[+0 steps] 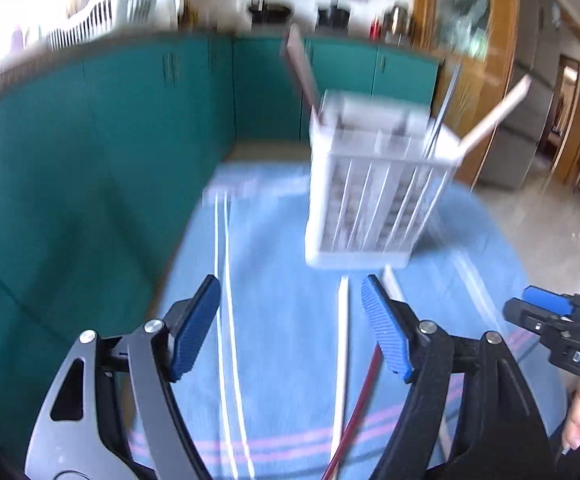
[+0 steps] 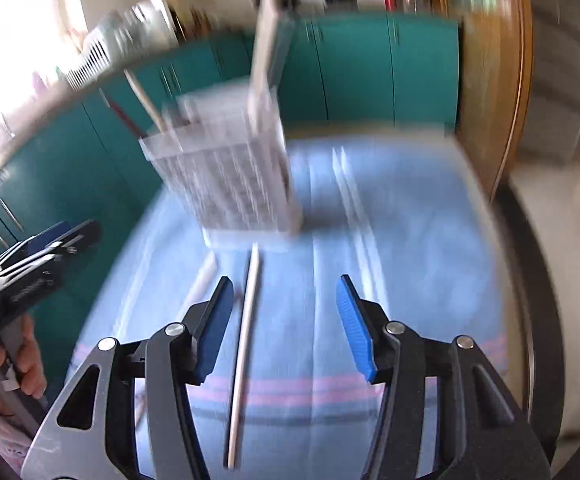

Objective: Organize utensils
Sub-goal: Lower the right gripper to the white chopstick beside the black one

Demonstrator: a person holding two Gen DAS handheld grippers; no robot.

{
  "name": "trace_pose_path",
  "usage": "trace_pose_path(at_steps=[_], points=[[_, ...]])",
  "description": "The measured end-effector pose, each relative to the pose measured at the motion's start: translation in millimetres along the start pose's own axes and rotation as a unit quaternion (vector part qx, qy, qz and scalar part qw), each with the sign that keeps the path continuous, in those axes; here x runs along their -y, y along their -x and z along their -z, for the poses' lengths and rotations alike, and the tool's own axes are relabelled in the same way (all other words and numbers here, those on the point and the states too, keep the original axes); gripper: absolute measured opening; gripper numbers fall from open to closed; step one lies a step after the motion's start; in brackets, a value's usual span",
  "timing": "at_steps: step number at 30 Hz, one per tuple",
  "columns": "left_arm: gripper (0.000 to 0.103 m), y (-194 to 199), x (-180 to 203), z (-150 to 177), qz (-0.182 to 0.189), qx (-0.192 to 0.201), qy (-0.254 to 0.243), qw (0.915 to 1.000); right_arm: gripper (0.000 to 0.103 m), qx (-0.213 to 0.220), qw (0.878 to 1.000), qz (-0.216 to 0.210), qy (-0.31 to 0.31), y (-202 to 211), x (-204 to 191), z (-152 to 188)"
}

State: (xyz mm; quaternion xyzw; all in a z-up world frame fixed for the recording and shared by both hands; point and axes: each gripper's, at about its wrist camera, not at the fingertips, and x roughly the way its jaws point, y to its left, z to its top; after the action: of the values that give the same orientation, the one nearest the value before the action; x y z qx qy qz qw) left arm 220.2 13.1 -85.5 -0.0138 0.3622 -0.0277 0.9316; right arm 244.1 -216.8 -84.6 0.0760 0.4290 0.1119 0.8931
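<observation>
A white slatted utensil holder [image 1: 374, 176] stands on a blue cloth [image 1: 282, 248], with several sticks and a flat handle leaning out of its top. It also shows in the right wrist view [image 2: 234, 168]. Loose chopsticks lie on the cloth: a white pair [image 1: 226, 320], a white one [image 1: 342, 356] and a dark red one [image 1: 360, 404]. My left gripper [image 1: 290, 320] is open and empty above them. My right gripper [image 2: 286, 320] is open and empty, a pale chopstick [image 2: 246, 344] lying just inside its left finger. Both views are motion-blurred.
Teal cabinets [image 1: 102, 128] run along the left and back, with a white dish rack [image 1: 102, 16] on the counter. A wooden door frame [image 1: 506, 40] and tiled floor lie to the right. The cloth has pink stripes [image 2: 310, 390] near its front edge.
</observation>
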Motion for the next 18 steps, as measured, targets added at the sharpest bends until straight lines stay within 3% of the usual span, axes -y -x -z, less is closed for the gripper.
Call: trace_pose_path(at_steps=[2, 6, 10, 18], points=[[0.073, -15.7, -5.4, 22.0, -0.001, -0.042, -0.002, 0.9991, 0.053, -0.041, 0.999, -0.002, -0.004, -23.4, -2.4, 14.2], [0.07, -34.8, -15.0, 51.9, -0.003, -0.097, 0.001, 0.9953, 0.053, -0.077, 0.997, 0.002, 0.015, -46.6, -17.8, 22.9], [0.07, -38.0, -12.8, 62.8, 0.008, -0.113, -0.003, 0.9936, 0.053, -0.092, 0.994, 0.049, 0.045, -61.0, -33.8, 30.1], [0.07, -37.4, -4.9, 62.3, 0.014, -0.113, -0.011, 0.9934, 0.052, -0.088, 0.991, 0.081, 0.064, -57.9, -33.8, 35.3]])
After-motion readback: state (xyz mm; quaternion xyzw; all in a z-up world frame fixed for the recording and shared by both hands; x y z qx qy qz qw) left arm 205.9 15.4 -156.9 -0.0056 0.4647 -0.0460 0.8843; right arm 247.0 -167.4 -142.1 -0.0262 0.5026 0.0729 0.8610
